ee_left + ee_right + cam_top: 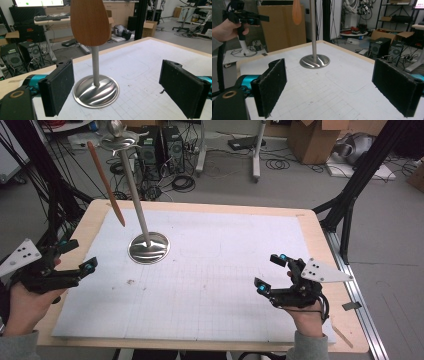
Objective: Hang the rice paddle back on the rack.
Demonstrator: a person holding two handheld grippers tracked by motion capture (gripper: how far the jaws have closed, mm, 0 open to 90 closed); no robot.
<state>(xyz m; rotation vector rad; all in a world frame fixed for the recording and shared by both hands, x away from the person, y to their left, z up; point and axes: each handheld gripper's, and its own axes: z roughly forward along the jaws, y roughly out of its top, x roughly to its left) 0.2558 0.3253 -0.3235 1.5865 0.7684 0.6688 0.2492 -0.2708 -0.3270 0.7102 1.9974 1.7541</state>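
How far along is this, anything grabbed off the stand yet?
Nothing looks done yet: the wooden spatula hangs from the top of the metal stand, untouched. In hand: nothing. The left gripper and right gripper are both open and empty, held over the white mat, apart from the stand. The left one points at the spatula and sits nearer. Left to do: the reach, the grasp and everything after.

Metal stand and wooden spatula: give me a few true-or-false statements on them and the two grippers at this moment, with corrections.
1. The wooden spatula hangs from the metal stand, clear of the table. True.
2. The left gripper is shut on the spatula. False: its jaws stand open and empty.
3. The stand's round base rests on the white mat. True.
4. The right gripper holds the stand's pole. False: it is open, apart from the stand.
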